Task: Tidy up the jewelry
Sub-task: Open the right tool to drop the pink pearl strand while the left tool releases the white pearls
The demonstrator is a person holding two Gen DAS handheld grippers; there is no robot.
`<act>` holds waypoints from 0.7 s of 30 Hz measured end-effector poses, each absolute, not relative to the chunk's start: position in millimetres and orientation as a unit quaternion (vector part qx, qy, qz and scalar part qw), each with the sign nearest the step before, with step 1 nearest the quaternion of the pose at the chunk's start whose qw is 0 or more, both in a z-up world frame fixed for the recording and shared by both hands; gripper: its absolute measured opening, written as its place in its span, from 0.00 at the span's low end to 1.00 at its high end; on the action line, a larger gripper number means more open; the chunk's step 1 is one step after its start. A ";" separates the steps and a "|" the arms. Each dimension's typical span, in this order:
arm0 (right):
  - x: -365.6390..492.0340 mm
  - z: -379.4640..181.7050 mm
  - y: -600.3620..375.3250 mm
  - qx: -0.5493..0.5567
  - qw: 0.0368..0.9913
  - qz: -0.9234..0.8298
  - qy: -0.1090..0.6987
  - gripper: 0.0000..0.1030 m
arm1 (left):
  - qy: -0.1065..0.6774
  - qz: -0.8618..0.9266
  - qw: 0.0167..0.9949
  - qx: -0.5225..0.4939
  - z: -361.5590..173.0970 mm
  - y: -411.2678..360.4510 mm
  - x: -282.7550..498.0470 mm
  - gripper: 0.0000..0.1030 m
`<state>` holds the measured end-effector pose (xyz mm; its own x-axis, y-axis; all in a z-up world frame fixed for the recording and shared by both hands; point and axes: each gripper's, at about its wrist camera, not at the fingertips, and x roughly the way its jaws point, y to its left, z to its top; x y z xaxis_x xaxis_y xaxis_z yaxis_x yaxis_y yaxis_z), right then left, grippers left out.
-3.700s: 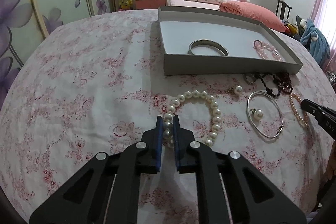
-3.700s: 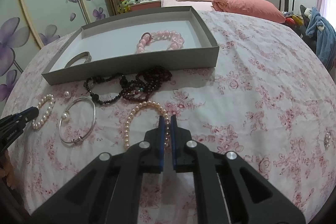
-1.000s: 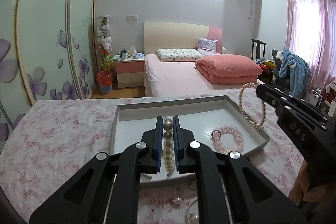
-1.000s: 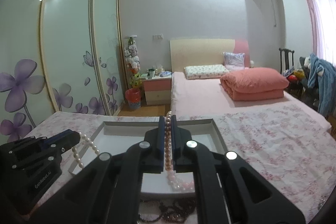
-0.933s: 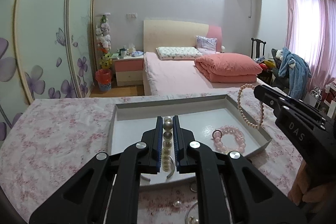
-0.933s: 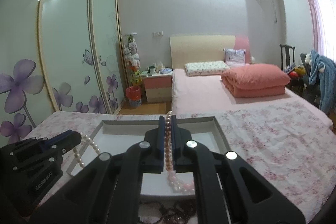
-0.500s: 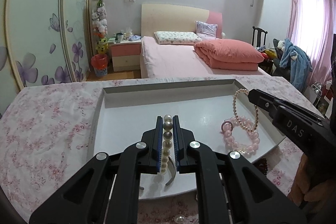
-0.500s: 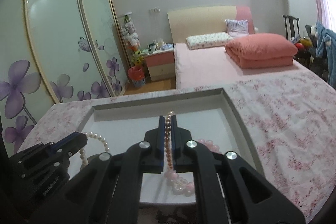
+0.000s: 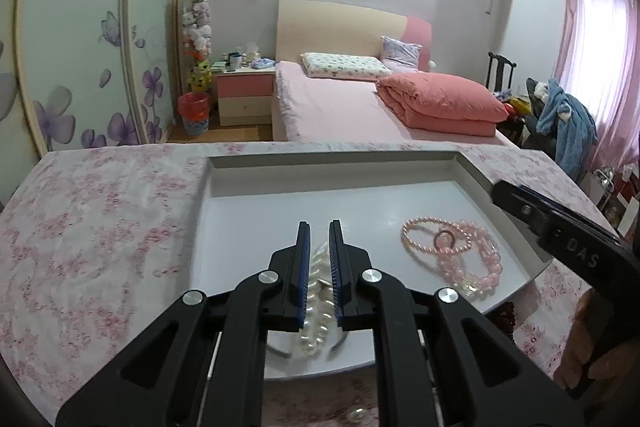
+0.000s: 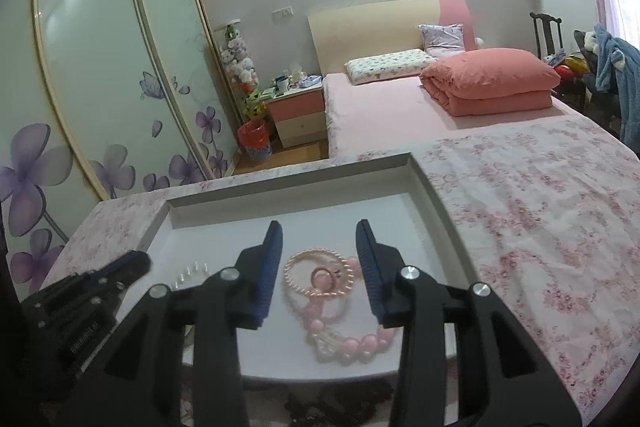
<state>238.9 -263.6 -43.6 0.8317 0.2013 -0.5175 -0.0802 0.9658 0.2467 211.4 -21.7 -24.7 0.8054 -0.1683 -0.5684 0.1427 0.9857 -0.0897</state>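
Note:
A grey tray (image 9: 332, 167) (image 10: 424, 183) lies on the flowered table. My left gripper (image 9: 319, 255) hangs over its near left part, jaws slightly apart, with the white pearl bracelet (image 9: 316, 323) lying loose under them on a silver bangle (image 9: 276, 350). My right gripper (image 10: 319, 247) is open wide above the thin pink pearl strand (image 10: 320, 277), which lies in the tray over a chunky pink bead bracelet (image 10: 360, 345). Both also show in the left wrist view, strand (image 9: 432, 239) and bracelet (image 9: 480, 269).
Dark bead strands (image 10: 336, 407) lie on the cloth in front of the tray. A loose pearl piece (image 9: 358, 417) sits near the table's front. A bed (image 9: 360, 103) and nightstand (image 9: 244, 95) stand behind the table.
Both grippers lowered into the tray and opened. The white pearl bracelet and the pink pearl strand dropped from the jaws and now lie in the tray.

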 end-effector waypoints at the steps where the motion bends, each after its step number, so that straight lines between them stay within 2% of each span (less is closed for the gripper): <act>1: 238.0 -43.0 -265.2 0.109 0.951 0.073 0.280 0.37 | 0.299 -0.079 0.951 -0.023 -22.7 -18.6 209.7 0.10; 13: 205.4 -38.3 -278.8 0.106 0.951 0.058 0.285 0.37 | 0.286 -0.056 0.956 -0.026 -11.3 5.8 172.1 0.11; 21: 182.4 -47.2 -285.8 0.099 0.944 0.055 0.310 0.37 | 0.284 -0.058 0.957 -0.029 -12.0 16.4 140.2 0.27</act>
